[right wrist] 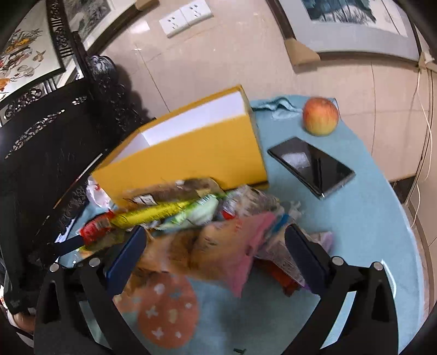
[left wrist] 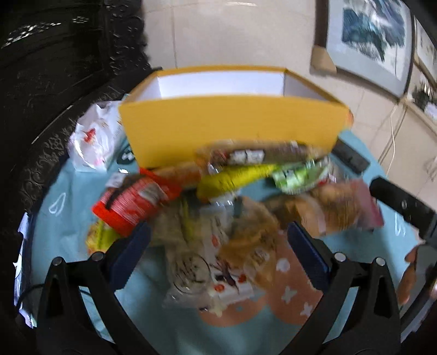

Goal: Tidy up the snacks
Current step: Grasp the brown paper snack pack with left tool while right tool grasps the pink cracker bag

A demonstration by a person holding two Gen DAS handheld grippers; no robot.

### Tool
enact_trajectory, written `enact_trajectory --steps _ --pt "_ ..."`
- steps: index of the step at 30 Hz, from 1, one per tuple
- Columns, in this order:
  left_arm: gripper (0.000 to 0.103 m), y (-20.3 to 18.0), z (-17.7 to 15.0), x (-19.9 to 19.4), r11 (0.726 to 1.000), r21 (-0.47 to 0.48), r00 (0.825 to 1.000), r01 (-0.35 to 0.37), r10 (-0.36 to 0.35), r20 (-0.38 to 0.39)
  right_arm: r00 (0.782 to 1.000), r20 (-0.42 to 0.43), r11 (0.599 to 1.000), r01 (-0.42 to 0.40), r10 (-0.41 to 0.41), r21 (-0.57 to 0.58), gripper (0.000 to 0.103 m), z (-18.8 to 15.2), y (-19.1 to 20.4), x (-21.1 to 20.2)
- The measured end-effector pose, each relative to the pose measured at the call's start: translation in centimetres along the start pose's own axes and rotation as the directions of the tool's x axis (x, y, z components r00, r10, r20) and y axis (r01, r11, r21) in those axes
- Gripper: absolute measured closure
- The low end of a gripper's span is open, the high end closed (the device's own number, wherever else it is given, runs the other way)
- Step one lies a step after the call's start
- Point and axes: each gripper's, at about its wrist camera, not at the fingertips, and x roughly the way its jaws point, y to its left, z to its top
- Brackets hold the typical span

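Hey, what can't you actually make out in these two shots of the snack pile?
- Snack pile, both wrist views: motion blur smears the labels, so brands are unreadable.
- Yellow box, left wrist view: the front wall hides its floor.
- White bag, left wrist view: partly behind the box.

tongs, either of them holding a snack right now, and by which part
Nothing is held. The left tongs and the right tongs both stand open above the snack pile in front of the yellow box, with no pad pressing on any packet.

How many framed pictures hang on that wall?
3 visible: one large blue picture at right, one smaller picture at upper left, and a flower panel at far left; others may be cropped out.
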Motion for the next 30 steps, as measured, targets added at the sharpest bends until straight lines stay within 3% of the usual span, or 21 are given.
enact_trajectory --steps 2,4,11,13,14,17,21,25,30 --pt "0.002 -0.9 -0.6 0.7 1.000 0.027 1.000 -0.011 0.011 -0.013 0.999 -0.030 0.998 0.036 -0.034 0.055 0.001 0.1 -1.0 0.4" --pt "0.002 -1.5 -0.9 1.1 0.998 0.050 1.000 -0.028 0.029 -0.012 1.000 -0.018 0.994 0.017 -0.015 0.112 0.001 0.1 -1.8 0.2" --pt "0.003 -3.1 -1.4 2.7 0.989 0.136 0.998 -0.057 0.058 -0.003 1.000 0.009 0.992 0.015 -0.016 0.124 0.001 0.2 -1.8 -0.3" --pt "0.024 -3.5 -1.6 3.0 0.984 0.158 0.997 -0.083 0.082 0.013 1.000 -0.002 0.992 0.010 -0.010 0.126 0.001 0.2 -1.8 -0.2" --pt "0.043 -3.7 -1.7 3.6 0.982 0.171 0.997 -0.077 0.079 -0.007 1.000 -0.007 0.992 0.009 -0.008 0.125 0.001 0.1 -1.8 -0.1" --pt "0.064 -4.2 -1.7 4.0 0.975 0.199 0.995 -0.098 0.099 0.004 1.000 -0.010 0.994 0.019 -0.018 0.112 0.001 0.1 -1.6 0.1" --pt "0.069 -2.6 -1.3 2.8 0.995 0.099 1.000 0.002 -0.001 -0.008 1.000 -0.009 0.992 0.028 -0.027 0.121 0.001 0.1 -1.9 0.0" --pt "0.070 -0.3 -1.3 0.1 0.992 -0.010 0.992 0.127 -0.127 0.024 1.000 -0.005 0.991 0.028 -0.027 0.129 0.001 0.2 -2.1 0.0" --pt "0.070 1.3 -1.9 -2.0 0.984 -0.055 0.984 0.170 -0.166 0.061 0.999 -0.017 0.990 0.046 -0.044 0.131 0.001 0.2 -2.6 0.3"
